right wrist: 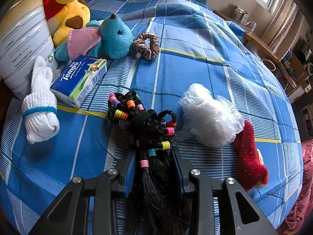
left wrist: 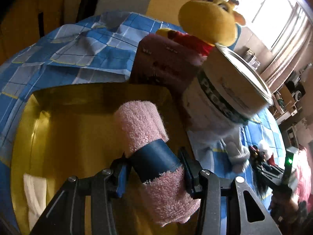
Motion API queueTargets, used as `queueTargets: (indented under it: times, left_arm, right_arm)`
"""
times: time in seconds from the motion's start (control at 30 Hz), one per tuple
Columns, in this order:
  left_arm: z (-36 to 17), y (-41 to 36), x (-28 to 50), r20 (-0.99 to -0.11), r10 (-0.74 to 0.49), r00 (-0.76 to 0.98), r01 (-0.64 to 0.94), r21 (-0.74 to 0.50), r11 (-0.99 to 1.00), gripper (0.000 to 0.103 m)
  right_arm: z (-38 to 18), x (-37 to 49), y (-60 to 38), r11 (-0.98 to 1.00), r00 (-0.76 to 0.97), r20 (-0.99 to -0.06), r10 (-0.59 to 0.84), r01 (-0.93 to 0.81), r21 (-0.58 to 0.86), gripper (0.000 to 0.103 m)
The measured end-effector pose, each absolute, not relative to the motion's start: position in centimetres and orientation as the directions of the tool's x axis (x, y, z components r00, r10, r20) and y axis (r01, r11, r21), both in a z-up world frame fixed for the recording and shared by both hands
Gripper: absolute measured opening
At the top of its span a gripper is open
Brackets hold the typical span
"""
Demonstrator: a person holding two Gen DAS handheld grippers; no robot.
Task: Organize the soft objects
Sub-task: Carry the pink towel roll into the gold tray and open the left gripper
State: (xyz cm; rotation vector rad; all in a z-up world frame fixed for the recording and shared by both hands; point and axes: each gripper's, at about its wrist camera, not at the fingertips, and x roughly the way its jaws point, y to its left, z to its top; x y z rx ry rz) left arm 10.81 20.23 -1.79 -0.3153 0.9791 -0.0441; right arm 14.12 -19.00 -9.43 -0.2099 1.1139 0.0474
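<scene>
We are holding a rolled pink towel (left wrist: 154,152) with a dark blue band in the left hand-held gripper (left wrist: 154,173), whose pads are clamping it at the band. The towel is hanging above a yellow box (left wrist: 64,129) that is sitting on the bed's blue checked cover (left wrist: 78,45). Beyond the box, a large tin (left wrist: 232,90) is lying tilted, with a yellow plush toy (left wrist: 211,21) behind it.

In the right wrist view, the right hand-held gripper (right wrist: 154,168) is closing on a black braided hairpiece with coloured beads (right wrist: 144,121), which is resting on the bed. Left of the hairpiece are lying rolled white gloves (right wrist: 40,109) and a Tempo tissue pack (right wrist: 80,80); behind it, a blue plush toy (right wrist: 115,37) and a scrunchie (right wrist: 146,46); right of it, a crumpled plastic bag (right wrist: 209,115) and a red sock (right wrist: 248,156).
</scene>
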Motion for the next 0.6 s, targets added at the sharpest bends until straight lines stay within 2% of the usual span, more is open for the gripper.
queueTargets:
  times: [0.27, 0.37, 0.5, 0.6]
  left_arm:
    - [-3.7, 19.6, 14.9, -0.829, -0.157, 0.537, -0.090, -0.242, 0.966, 0.049]
    - [-4.3, 19.2, 15.9, -0.826, -0.166, 0.539, -0.084, -0.249, 0.965, 0.056]
    - [-4.5, 19.7, 15.8, -0.826, -0.147, 0.544, -0.129, -0.255, 0.958, 0.072]
    - [-4.0, 20.3, 14.5, -0.826, -0.133, 0.548, -0.154, -0.256, 0.954, 0.073]
  right_arm:
    - [-9.5, 14.1, -18.9, 0.977, 0.444, -0.893, -0.071, -0.151, -0.153, 0.033]
    - [-9.5, 14.0, -18.8, 0.976, 0.445, -0.893, -0.071, -0.152, -0.154, 0.033]
    - [-9.5, 14.1, -18.9, 0.977, 0.445, -0.893, -0.070, -0.151, -0.152, 0.033]
    - [-9.5, 14.1, -18.9, 0.978, 0.445, -0.893, -0.068, -0.148, -0.148, 0.033]
